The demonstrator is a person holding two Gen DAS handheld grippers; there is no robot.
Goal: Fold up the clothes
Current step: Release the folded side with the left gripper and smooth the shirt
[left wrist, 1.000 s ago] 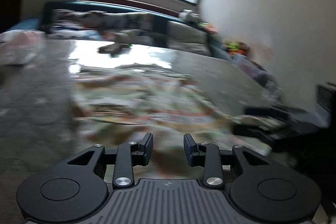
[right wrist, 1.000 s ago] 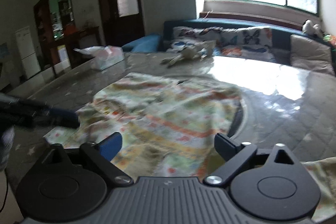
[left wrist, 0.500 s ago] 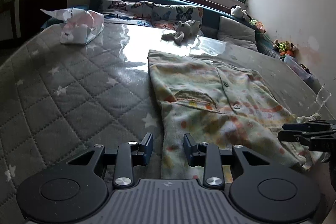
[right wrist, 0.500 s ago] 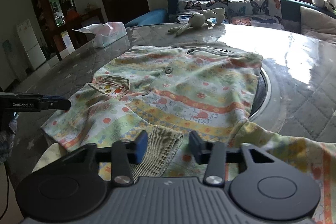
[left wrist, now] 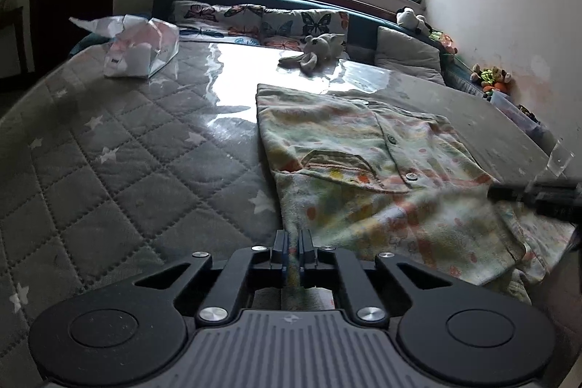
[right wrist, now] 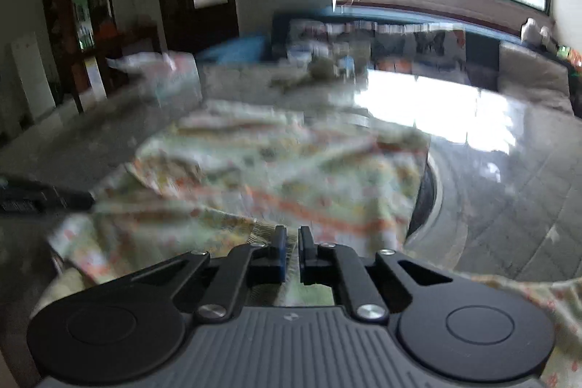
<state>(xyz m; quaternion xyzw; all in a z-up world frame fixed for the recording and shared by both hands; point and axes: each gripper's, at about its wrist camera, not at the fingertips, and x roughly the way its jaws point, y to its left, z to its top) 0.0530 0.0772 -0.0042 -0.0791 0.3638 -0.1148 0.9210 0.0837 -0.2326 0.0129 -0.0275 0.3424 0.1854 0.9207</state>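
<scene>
Since half a second ago, both pairs of fingers have closed from apart to nearly together. Left hand-held gripper: black ribbed body, blue-padded fingers clenched on the near hem of the shirt. Right hand-held gripper: likewise pinching the ribbed cuff edge; this view is motion-blurred. Shirt: soft printed fabric with buttons and a flap pocket, spread mostly flat on the table, whose quilted, star-patterned cover lies under glossy clear film. Beyond: crumpled tissue pack, plush rabbit, butterfly cushions.
</scene>
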